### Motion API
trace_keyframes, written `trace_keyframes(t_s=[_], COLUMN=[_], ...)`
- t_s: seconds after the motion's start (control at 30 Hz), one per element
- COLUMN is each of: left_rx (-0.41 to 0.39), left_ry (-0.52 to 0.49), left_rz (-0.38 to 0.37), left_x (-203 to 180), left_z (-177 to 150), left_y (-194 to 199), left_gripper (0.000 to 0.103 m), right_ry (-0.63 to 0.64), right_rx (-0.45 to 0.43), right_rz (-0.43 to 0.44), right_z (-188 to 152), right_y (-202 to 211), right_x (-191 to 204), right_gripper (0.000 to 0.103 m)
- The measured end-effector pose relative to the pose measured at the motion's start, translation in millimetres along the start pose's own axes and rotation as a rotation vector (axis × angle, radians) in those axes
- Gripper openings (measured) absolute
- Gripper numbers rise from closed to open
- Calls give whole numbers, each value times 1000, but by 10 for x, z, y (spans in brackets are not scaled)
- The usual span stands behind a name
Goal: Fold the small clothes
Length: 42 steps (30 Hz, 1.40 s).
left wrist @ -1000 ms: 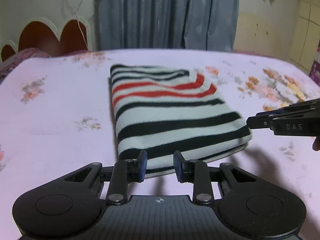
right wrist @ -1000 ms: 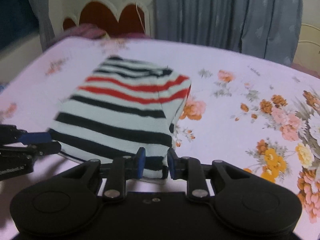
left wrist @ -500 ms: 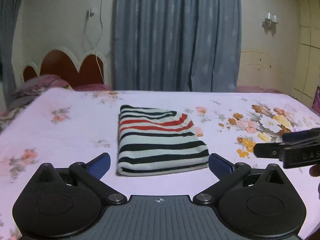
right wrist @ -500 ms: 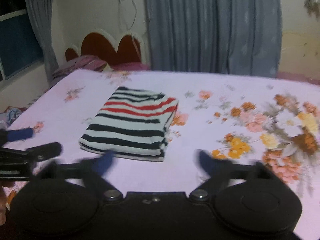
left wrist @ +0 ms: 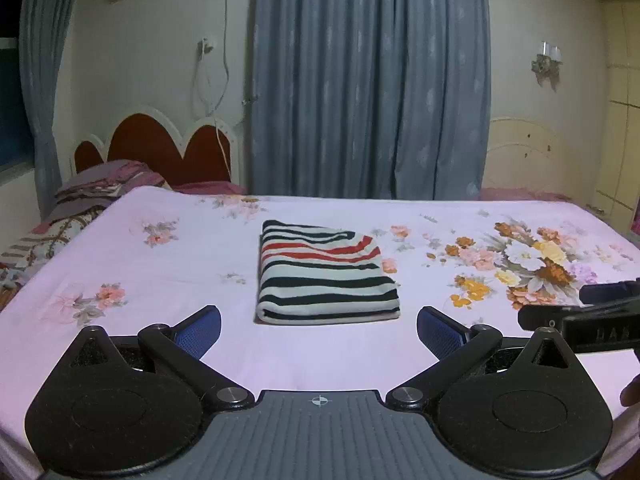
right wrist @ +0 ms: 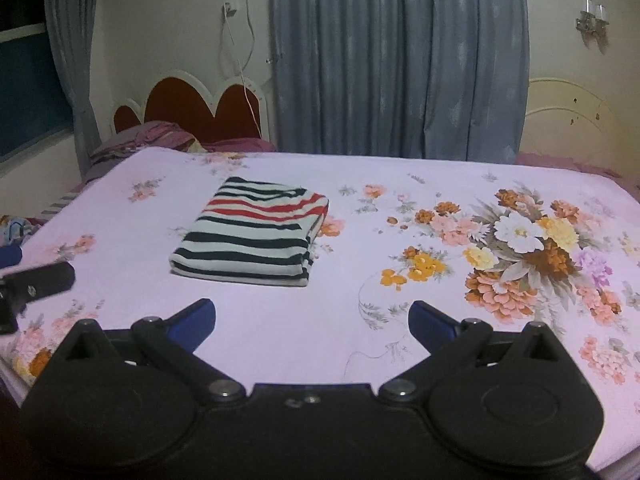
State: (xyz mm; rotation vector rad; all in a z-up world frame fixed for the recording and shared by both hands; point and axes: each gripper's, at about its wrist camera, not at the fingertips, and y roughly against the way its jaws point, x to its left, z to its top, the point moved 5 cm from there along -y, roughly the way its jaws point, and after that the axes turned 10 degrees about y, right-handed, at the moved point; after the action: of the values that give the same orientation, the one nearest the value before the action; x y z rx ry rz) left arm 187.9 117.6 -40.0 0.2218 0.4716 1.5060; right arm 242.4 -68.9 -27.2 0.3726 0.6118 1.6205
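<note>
A striped garment (left wrist: pixel 326 274), white with black and red bands, lies folded into a neat rectangle in the middle of the bed; the right wrist view shows the garment (right wrist: pixel 254 232) too. My left gripper (left wrist: pixel 319 330) stands open, well back from the near edge of the garment, nothing between its blue pads. My right gripper (right wrist: pixel 312 322) is open too, clear of the cloth and to its right. In the left wrist view the right gripper (left wrist: pixel 580 316) shows at the right edge; the right wrist view has the left gripper (right wrist: pixel 32 280) at its left edge.
The bed (left wrist: pixel 160 280) has a pale pink sheet with flower prints, a large bouquet print (right wrist: pixel 528 248) on the right. Pillows and bedding (left wrist: pixel 88 196) lie by the red headboard (left wrist: pixel 160 144) at far left. Blue curtains (left wrist: pixel 368 80) hang behind.
Both grippers were shut on the near edge of the folded garment; both have let go, opened wide and pulled back and up, so the garment now lies free and farther off.
</note>
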Motion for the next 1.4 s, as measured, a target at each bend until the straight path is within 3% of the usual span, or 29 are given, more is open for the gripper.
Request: trace_keyframes(t_s=[0.4,1.4], left_rx=[-31,-35], left_ry=[19,4], left_rz=[-5,-9], left_x=[-29,-164], left_z=[-26,-17], left_y=[298,268], left_gripper=[103,103], right_ry=[29,12], right_rx=[-55,-69], right_rz=[6,6], right_z=[134,122], right_y=[277,332], right_x=[72,25], right_gripper=[102,102])
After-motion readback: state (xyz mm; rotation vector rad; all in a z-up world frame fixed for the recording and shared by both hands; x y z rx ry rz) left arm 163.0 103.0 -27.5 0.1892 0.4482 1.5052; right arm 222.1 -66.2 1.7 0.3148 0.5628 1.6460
